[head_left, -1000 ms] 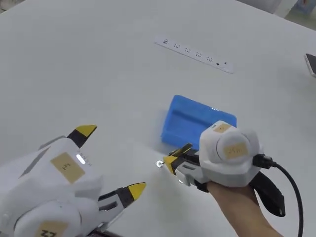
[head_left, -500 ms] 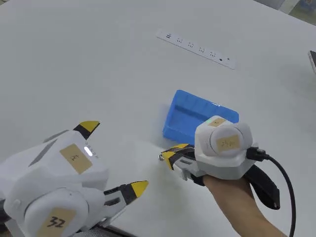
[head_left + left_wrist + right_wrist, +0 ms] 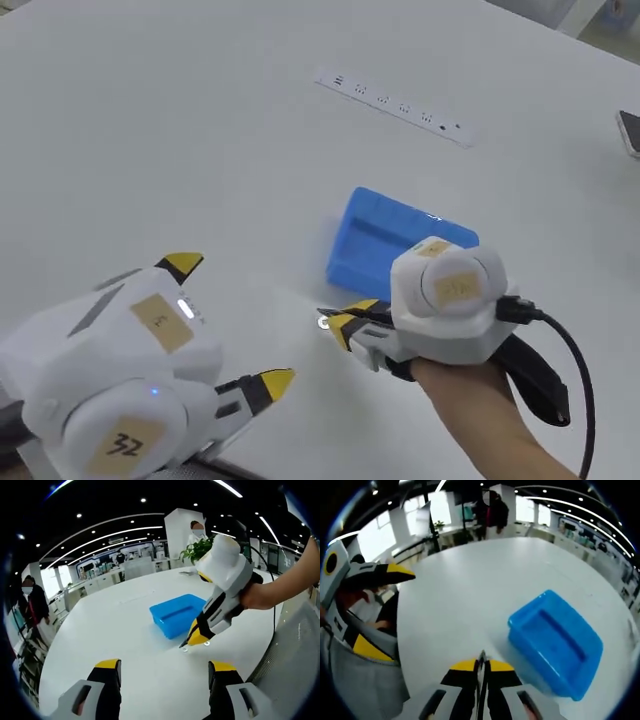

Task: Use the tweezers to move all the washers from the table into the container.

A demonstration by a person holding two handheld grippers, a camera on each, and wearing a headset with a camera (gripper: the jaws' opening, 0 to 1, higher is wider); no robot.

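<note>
White tabletop (image 3: 200,150) fills the work area, with an open-plan office behind it in both gripper views.

1. Landmark. One blue rectangular plastic container (image 3: 385,240) sits on the tabletop. All positions below are given relative to it.
2. Right gripper (image 3: 340,325). It is located just beside the container's near corner. The jaws are clamped together on a pair of thin metal tweezers (image 3: 481,675), whose blades run out between the yellow jaw tips and point away from the container, down toward the tabletop.
3. Washers. One small silver ring washer (image 3: 323,323) lies on the tabletop at the tweezer tip, near the container and outside it. Contact between tip and washer cannot be determined. In the left gripper view, a second small washer (image 3: 206,643) lies beside the first, under the right gripper.
4. Left gripper (image 3: 230,322). It is positioned well apart from the container, on the near side. Its jaws are spread wide and hold nothing.
5. Long white power strip (image 3: 395,105). It lies on the far side of the container, well apart from it.
6. Change since half a second earlier. Both grippers hold nearly the same stations relative to the container. The first washer remains at the tweezer tip, outside the container. The left gripper's jaws remain spread. The slight overall shift is camera movement.
</note>
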